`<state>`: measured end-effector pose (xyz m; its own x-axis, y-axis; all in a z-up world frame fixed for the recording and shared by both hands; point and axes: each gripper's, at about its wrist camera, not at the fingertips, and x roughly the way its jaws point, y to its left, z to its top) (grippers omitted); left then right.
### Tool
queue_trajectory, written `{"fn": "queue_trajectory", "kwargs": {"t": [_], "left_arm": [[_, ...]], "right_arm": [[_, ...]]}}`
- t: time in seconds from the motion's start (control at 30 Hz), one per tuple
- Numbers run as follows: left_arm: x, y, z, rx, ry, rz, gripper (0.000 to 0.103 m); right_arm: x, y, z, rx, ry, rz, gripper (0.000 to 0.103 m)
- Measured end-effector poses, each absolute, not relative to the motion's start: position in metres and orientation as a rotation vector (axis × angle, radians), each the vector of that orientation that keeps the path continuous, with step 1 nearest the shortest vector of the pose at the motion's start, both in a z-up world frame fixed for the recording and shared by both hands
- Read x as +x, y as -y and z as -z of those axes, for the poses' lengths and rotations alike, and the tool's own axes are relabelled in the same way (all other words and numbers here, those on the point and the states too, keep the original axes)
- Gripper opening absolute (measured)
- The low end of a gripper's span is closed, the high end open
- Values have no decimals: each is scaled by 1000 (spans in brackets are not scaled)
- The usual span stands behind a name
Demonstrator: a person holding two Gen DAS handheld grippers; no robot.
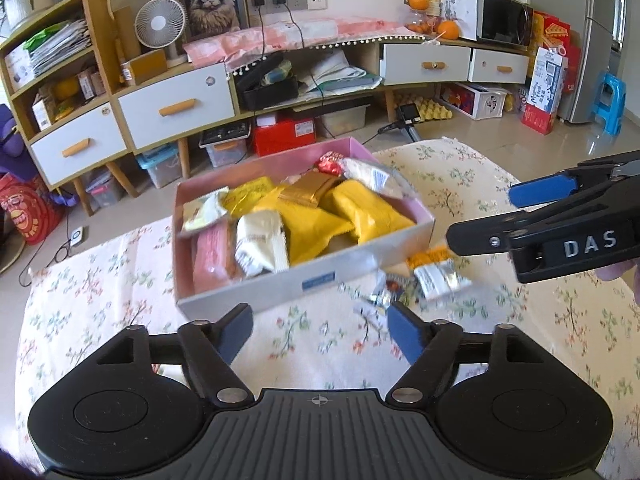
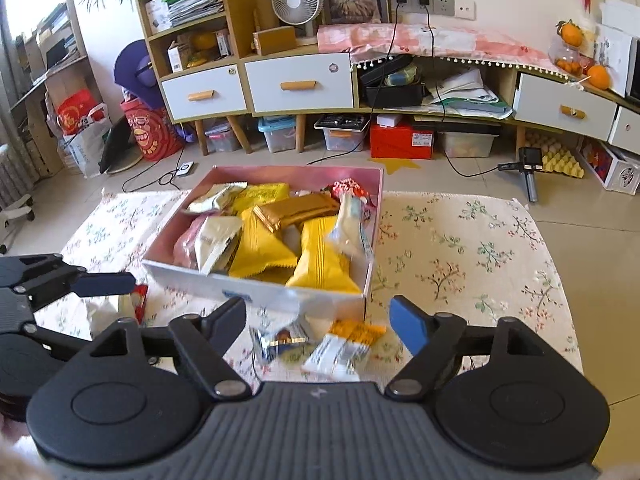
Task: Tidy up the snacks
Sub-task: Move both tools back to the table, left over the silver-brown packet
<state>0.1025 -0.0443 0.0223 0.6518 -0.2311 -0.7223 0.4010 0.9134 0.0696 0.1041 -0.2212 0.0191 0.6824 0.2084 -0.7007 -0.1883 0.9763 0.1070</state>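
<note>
Between the left gripper (image 1: 320, 330) jaws: nothing, spread wide and released, only floral cloth of the surface (image 1: 480, 360) under them. Right gripper (image 2: 318, 326) jaws also released and wide, no pad touching anything; below their gap lie two loose packets.

Outward from the right jaws: an orange-and-white snack packet (image 2: 344, 350) flat on the cloth, long axis running roughly 2 to 8 o'clock, orange end toward 2. Just beside it at 9 o'clock a small blue-silver wrapped sweet (image 2: 280, 340), blurred, axis unclear. At 9 o'clock of the frame, near the left gripper's pad, a red-and-white wrapper (image 2: 134, 300), partly hidden.

Further out at 12 o'clock: pink snack box (image 2: 256, 276), open, near wall just beyond the loose packets. Long axis runs 12 to 6 in the right wrist view, slightly skewed. Inside: yellow pouches (image 2: 324, 260), gold bar (image 2: 296, 210), white packets, pink packet, red sweet, heaped not sorted.

Progress judgement: most snacks already boxed, well past halfway. Left: about three loose items on the cloth, maybe tidying the pile.
</note>
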Motion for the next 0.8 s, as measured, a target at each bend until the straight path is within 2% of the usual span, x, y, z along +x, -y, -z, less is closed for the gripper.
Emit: {"fn": "queue_trajectory", "kwargs": {"t": [0.17,0.4,0.8], "left_arm": [[86,36,-18,237,-782,347,88],[70,32,-6,224,-767,345,93],[60,42,30,266,-792,372,99]], "right_arm": [[91,219,-13,5,-781,-222,90],[76,214,3,-48,-773,-221,99],[76,227,32,-65,-785,-169,100]]}}
